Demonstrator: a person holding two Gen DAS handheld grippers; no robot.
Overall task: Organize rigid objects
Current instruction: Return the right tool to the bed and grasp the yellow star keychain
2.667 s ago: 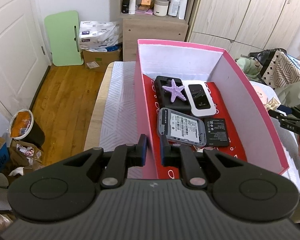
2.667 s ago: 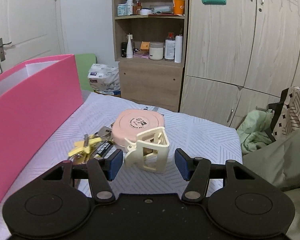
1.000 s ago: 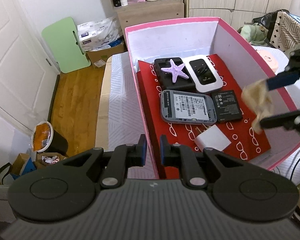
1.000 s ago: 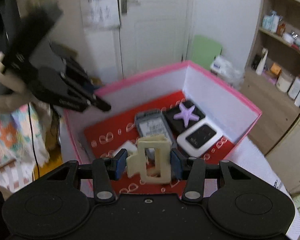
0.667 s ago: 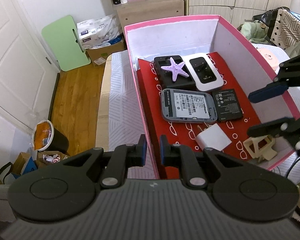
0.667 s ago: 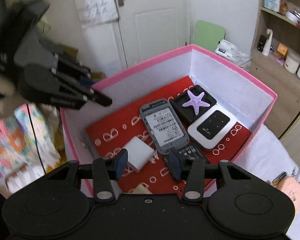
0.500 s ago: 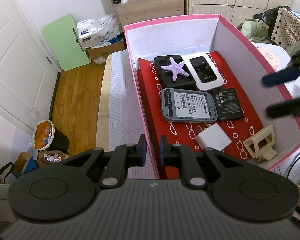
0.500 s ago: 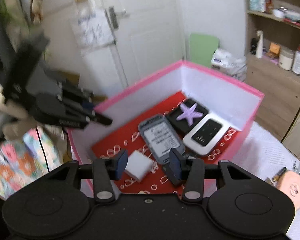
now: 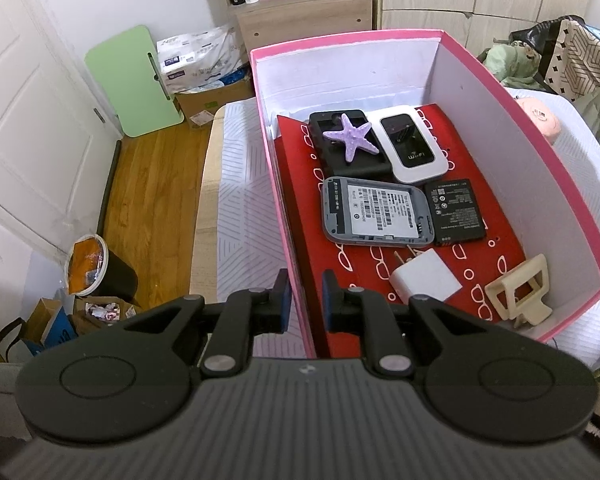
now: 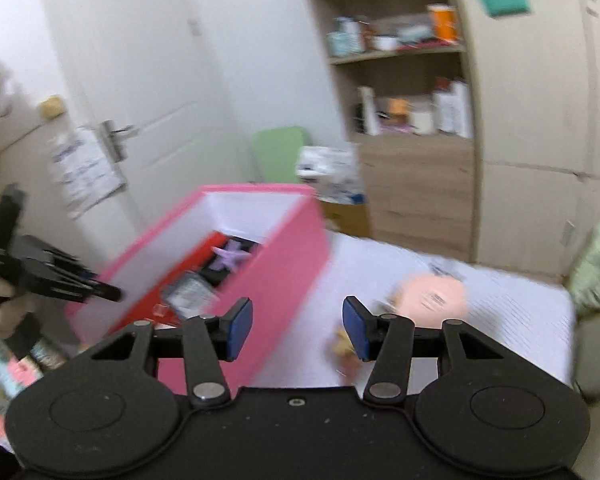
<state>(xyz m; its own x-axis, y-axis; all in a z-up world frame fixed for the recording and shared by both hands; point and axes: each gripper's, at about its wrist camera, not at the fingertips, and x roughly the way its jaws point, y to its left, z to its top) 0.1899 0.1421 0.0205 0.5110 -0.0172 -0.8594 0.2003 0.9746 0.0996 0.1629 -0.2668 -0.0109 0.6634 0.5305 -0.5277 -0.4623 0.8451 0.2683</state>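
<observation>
- Gripping the near-left wall of the pink box, the left gripper has its jaws clenched on the cardboard rim, one pad outside and one inside; we judge it is steadying the box.
- We find the right gripper released and empty, its jaws opening, with nothing between the blue pads; its view is blurred.
- We note these already in the box, on its red liner: a purple starfish on a black case, a white Wi-Fi router, a grey device lying back-up, a black battery, a white charger plug, and a cream hair claw clip in the near-right corner.
- We see a round pink tape measure outside the box on the white patterned cover, with small yellowish items just beside it, too blurred to name.
- We judge the tape measure the likely next pick: it lies ahead and slightly right of the right gripper, on the far side of the box wall from the left gripper, so the right hand is nearer. Being round, it offers no long axis to align with.
</observation>
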